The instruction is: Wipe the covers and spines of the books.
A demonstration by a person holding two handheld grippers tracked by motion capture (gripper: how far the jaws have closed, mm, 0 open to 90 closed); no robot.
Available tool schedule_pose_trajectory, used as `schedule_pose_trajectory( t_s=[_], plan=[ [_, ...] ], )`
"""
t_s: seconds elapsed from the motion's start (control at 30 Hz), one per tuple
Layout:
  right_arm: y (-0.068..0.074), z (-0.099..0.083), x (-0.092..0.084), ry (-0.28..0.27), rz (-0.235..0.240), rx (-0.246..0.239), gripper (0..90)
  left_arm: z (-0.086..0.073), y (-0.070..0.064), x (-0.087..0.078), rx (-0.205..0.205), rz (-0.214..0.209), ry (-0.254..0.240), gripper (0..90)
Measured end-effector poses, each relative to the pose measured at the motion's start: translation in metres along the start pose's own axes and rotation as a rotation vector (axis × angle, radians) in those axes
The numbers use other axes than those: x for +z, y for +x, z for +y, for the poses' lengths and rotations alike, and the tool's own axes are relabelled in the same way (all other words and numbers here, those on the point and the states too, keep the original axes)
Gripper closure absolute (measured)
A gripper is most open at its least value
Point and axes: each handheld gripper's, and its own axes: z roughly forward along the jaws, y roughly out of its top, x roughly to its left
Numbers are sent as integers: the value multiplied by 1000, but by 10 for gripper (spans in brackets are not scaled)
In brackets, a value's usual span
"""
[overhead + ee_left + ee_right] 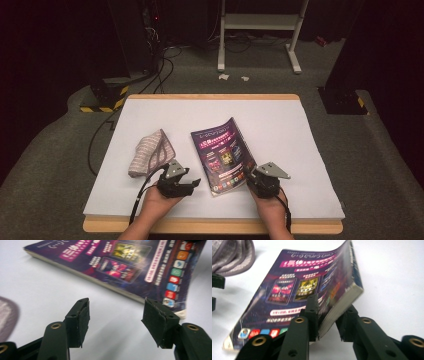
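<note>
Right gripper (325,322) pinches the magazine's (307,285) near corner; its long axis runs away toward the cloth (150,152)

Magazine (307,287) cover text blurred, unreadable in the right gripper view — lower corner hidden behind the black jaws. Left gripper view cuts its top and right off at the frame edge. Grey cloth (6,317) — just a blurred sliver at the left edge.

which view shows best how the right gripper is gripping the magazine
The right gripper view: its right gripper has one jaw above and one below the magazine edge, lifting it. The high view shows only the gripper's back; the left gripper view shows the cover.
</note>
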Motion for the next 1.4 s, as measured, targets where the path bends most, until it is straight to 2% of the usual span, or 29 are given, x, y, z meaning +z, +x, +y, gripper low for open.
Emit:
schedule_pose_trajectory(
  t_s=[0.1, 0.2, 0.43, 0.6, 0.73, 0.97, 1.07, 1.13, 1.23, 1.4],
  plan=[
    [-4, 3, -1, -13, -3, 8, 795, -2, 4, 0, 4, 29, 10, 378],
    [-9, 7, -1, -32, -4, 19, 838, -2, 8, -3, -5, 33, 1, 379],
    [-13, 15, 0, -36, 5, 15, 846, -3, 12, -9, -15, 40, -19, 389],
    [-8, 28, -5, -70, 9, -24, 848, -3, 17, -13, -26, 47, -31, 392],
    [-2, 39, -12, -111, 9, -36, 849, -3, 20, -15, -32, 51, -45, 392],
    [1, 55, -25, -185, 20, -32, 850, -3, 22, -17, -40, 57, -54, 391],
    [0, 63, -31, -208, 12, -45, 850, -2, 22, -19, -38, 59, -65, 395],
    [-3, 67, -36, -232, 11, -39, 851, -2, 24, -18, -48, 57, -64, 395],
    [-7, 72, -42, -258, -5, -32, 851, -3, 23, -18, -39, 63, -60, 394],
    [-16, 80, -46, -274, -56, -31, 850, -3, 25, -19, -35, 75, -63, 390]
  ],
)
